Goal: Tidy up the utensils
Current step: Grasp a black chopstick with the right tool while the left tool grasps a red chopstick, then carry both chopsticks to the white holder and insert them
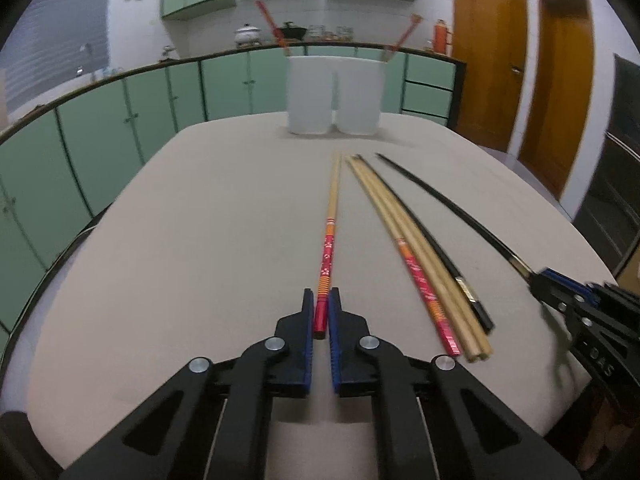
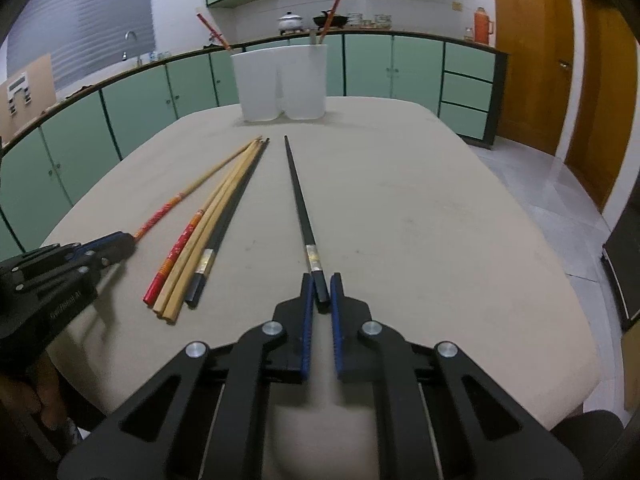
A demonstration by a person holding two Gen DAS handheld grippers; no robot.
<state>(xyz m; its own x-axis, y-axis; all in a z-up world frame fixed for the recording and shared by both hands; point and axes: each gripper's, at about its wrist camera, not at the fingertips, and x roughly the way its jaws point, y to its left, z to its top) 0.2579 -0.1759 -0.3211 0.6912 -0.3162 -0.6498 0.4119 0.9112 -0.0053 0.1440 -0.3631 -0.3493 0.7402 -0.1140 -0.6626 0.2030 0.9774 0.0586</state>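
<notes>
On the beige table (image 1: 192, 220), my left gripper (image 1: 321, 300) is shut on the red end of a red-patterned wooden chopstick (image 1: 330, 216), which points away toward the white two-compartment holder (image 1: 334, 94). My right gripper (image 2: 321, 280) is shut on the thick end of a black chopstick (image 2: 298, 192) that still lies along the table. Between the two lies a loose bundle of chopsticks (image 2: 208, 232): one red-patterned, two plain wooden, one black. Red chopsticks stick out of both compartments of the holder (image 2: 280, 80). Each gripper appears at the edge of the other's view: the right gripper (image 1: 536, 276) and the left gripper (image 2: 130, 240).
The holder stands at the table's far edge. Green cabinets (image 1: 120, 128) under a counter run behind the table, with wooden doors (image 2: 532, 52) at the right. A hand (image 2: 36, 392) holds the left gripper at the near left corner.
</notes>
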